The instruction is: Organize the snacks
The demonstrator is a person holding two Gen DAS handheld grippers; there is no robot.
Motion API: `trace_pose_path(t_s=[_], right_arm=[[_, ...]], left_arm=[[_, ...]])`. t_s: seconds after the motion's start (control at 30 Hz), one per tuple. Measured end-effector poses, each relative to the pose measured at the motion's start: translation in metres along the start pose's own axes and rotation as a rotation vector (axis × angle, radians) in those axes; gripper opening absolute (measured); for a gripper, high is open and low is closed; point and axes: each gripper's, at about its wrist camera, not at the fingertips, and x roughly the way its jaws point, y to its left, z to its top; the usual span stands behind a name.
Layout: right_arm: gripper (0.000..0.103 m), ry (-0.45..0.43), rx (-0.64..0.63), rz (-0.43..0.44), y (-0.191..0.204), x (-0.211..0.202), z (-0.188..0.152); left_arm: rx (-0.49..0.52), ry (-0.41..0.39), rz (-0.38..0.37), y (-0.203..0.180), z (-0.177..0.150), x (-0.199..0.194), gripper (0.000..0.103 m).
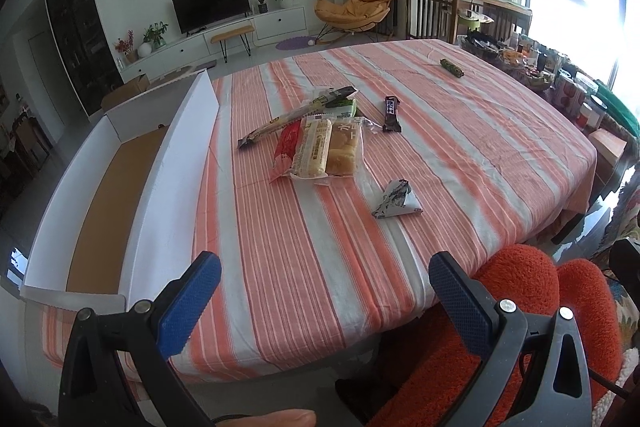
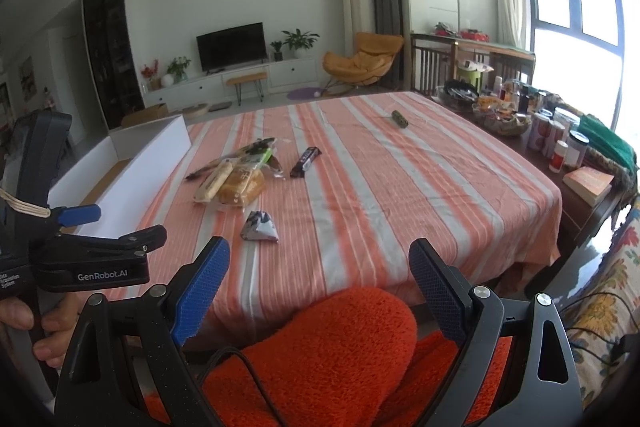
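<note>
Several wrapped snacks lie on the striped tablecloth [image 1: 304, 247]: a pile of bread packs [image 1: 320, 147] [image 2: 236, 183], a long thin pack [image 1: 296, 115], a dark bar [image 1: 391, 113] [image 2: 306, 161], a triangular packet [image 1: 396, 199] [image 2: 260, 226] and a small green roll [image 1: 451, 68] [image 2: 399, 119] far back. An open white box [image 1: 108, 187] [image 2: 132, 171] with a brown bottom sits at the table's left edge. My left gripper [image 1: 324, 291] is open, near the front edge, holding nothing. My right gripper [image 2: 320, 279] is open over the front edge, also holding nothing.
Orange fuzzy sleeves [image 2: 332, 347] [image 1: 520, 307] sit below the grippers. A hand [image 2: 24, 323] holds the left gripper's body at the right wrist view's left. Jars, bowls and a book [image 2: 588, 183] crowd a side table at the right.
</note>
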Motion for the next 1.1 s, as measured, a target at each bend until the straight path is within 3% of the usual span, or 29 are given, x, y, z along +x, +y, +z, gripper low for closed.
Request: trace_pose_path(t_s=[1.1], right_arm=[[0.093, 0.009, -0.012, 0.003, 0.0045, 0.0021, -0.0023]], left_arm=[[-0.002, 0.011, -0.016, 0.0003, -0.0022, 0.0047, 0.103]])
